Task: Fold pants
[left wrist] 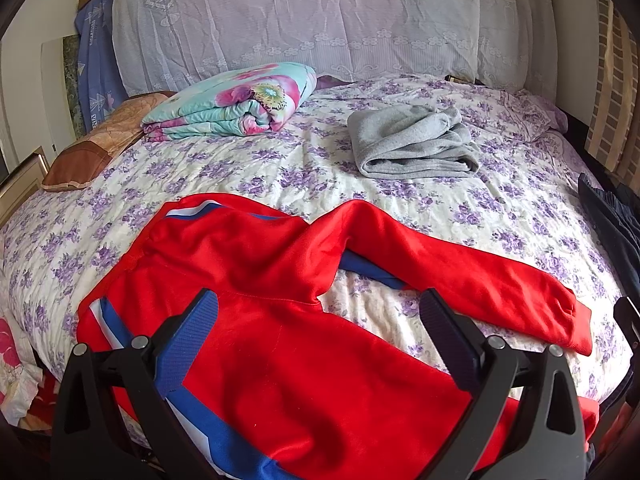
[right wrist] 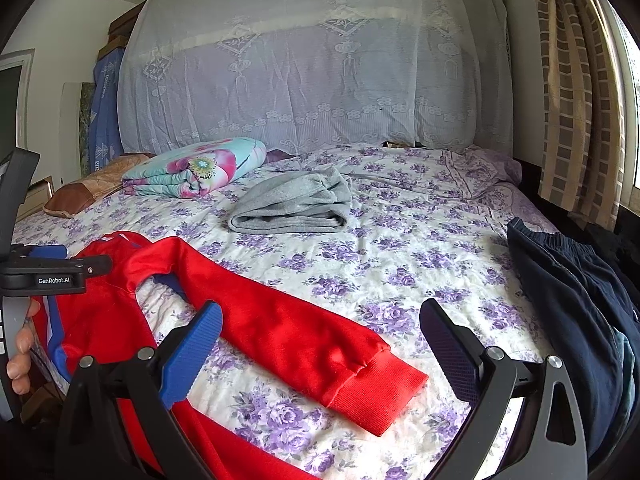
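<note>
Red pants [left wrist: 256, 320] with blue and white side stripes lie spread on the floral bed [left wrist: 280, 168], legs apart and pointing right. My left gripper [left wrist: 320, 304] is open and empty above the crotch and near leg. My right gripper [right wrist: 320, 316] is open and empty above the far leg [right wrist: 304, 340], near its ribbed cuff [right wrist: 376, 396]. The left gripper also shows at the left edge of the right wrist view [right wrist: 52, 272].
Folded grey pants [left wrist: 412, 148] lie mid-bed, also in the right wrist view [right wrist: 292, 204]. A folded floral quilt [left wrist: 232, 100] and brown pillow [left wrist: 92, 148] sit far left. Dark navy clothing [right wrist: 572, 300] lies at the right edge. A lace-covered headboard [right wrist: 320, 80] stands behind.
</note>
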